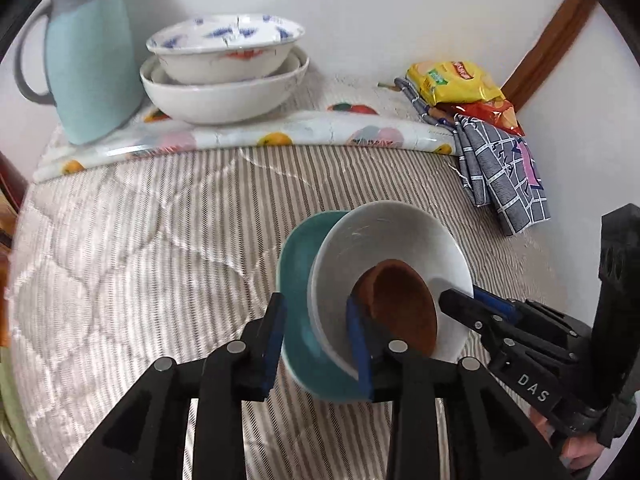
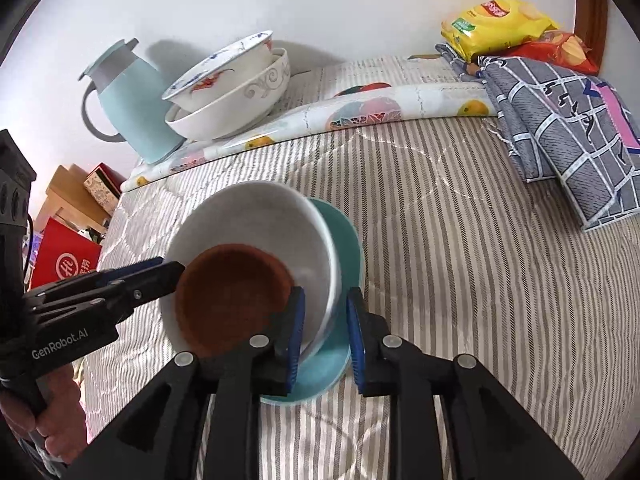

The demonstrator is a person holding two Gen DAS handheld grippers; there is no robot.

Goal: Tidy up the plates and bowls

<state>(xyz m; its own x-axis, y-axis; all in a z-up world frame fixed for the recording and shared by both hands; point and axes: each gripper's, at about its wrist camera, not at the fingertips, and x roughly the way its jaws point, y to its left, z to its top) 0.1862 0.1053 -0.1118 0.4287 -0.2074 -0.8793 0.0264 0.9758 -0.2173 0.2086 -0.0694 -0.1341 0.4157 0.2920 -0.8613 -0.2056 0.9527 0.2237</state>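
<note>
While both tools meet on one nested stack, counts run as follows:
Stack, lower centre: three pieces, a brown dish [image 1: 404,312] inside a white bowl [image 1: 380,240] inside a teal bowl [image 1: 298,256], tilted above the striped bed [image 1: 160,240].
Left tool [image 1: 318,342]: part closed, clamping the white and teal rims.
Right tool [image 2: 325,338]: part closed, pinching the same two rims opposite.
Upper left: two patterned bowls [image 1: 224,76], nested, beside one blue jug [image 1: 90,60].
Upper right: two snack packets [image 1: 464,88], one checked cloth [image 1: 504,172].
</note>
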